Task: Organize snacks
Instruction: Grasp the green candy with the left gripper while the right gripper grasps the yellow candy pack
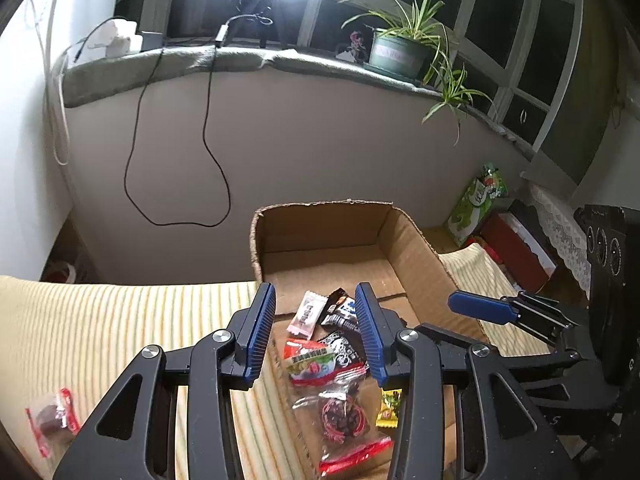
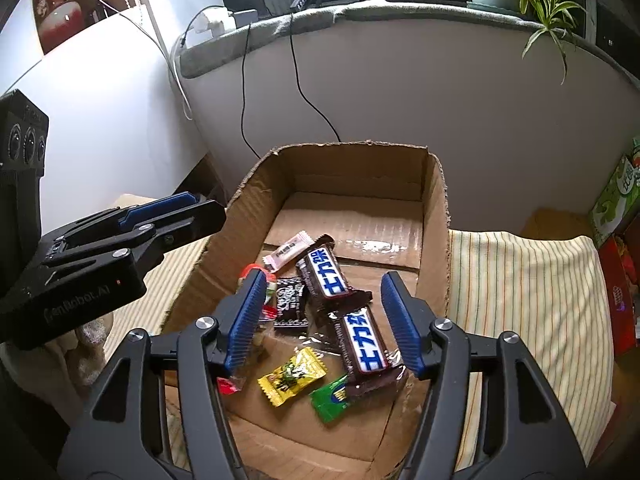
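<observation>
— cardboard box (image 2: 434,216) sits open on the striped yellow cloth (image 2: 520,280), and most of the snacks lie on its floor at the near end.

— which ones can you make out?

— two brown chocolate bars (image 2: 322,272) with blue-and-white labels, end to end in the middle. left of them a small black packet (image 2: 290,300), beyond it a pale pink sachet (image 2: 289,251). nearest are a yellow candy (image 2: 291,376) and a green candy (image 2: 330,398), side by side, the green one touching the near bar.

— and the right claw (image 2: 324,320)?

— wide apart, holding nothing, hovering over the box with the near bar between its blue fingers (image 2: 400,322).

— the left claw (image 1: 316,328)?

— also spread wide and empty, above the box's left wall. through its gap show a red-and-green packet (image 1: 310,362) and a clear bag of dark dried fruit (image 1: 344,420) with a red edge.

— anything outside the box?

— one small red-trimmed packet (image 1: 54,416) with something dark inside, lying on the cloth well to the left, near that view's edge.

— behind the box?

— a pale wall with black cables (image 1: 176,160) hanging down, and a potted plant (image 1: 400,50) on the sill at the far right.
</observation>
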### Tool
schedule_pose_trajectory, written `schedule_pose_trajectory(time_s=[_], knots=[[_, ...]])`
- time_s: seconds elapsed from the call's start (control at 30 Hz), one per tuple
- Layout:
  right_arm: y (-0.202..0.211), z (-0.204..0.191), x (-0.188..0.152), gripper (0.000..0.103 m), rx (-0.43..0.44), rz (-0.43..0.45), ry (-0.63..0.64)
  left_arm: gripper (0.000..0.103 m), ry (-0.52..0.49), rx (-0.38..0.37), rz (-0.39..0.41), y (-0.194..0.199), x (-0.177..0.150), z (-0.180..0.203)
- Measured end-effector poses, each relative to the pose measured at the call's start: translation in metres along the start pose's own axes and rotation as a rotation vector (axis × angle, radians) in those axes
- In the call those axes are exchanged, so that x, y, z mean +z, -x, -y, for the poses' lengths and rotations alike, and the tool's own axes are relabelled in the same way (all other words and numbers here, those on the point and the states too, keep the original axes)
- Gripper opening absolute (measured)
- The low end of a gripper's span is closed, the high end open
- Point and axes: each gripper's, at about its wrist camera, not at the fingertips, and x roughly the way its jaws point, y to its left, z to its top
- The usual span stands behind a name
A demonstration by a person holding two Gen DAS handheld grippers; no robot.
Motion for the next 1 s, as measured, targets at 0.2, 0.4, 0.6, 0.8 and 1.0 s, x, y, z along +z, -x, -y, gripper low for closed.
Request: schedule_pose_trajectory(time_s=[0.2,0.4,0.6,0.8,1.0], knots=[[0.018,-0.019,-0.006,0.064,0.040,0.022,0.022,0.040,0.003,0.005,0.031,0.031,-0.008,-0.007],[0.037,-0.047,-0.017,0.064,0.101,0.041,0.056,0.040,0.034,0.023,0.066,0.068,-0.022,-0.024],[0.049,-0.077,-0.034,0.064,0.147,0.042,0.107,0.040,0.065,0.058,0.090,0.101,-0.042,-0.044],[0.051,-0.109,-0.053,0.064,0.206,0.022,0.155,0.040,0.117,0.112,0.103,0.131,-0.071,-0.068],[0.042,-0.134,-0.073,0.064,0.250,-0.022,0.197,0.040,0.175,0.174,0.097,0.157,-0.107,-0.095]])
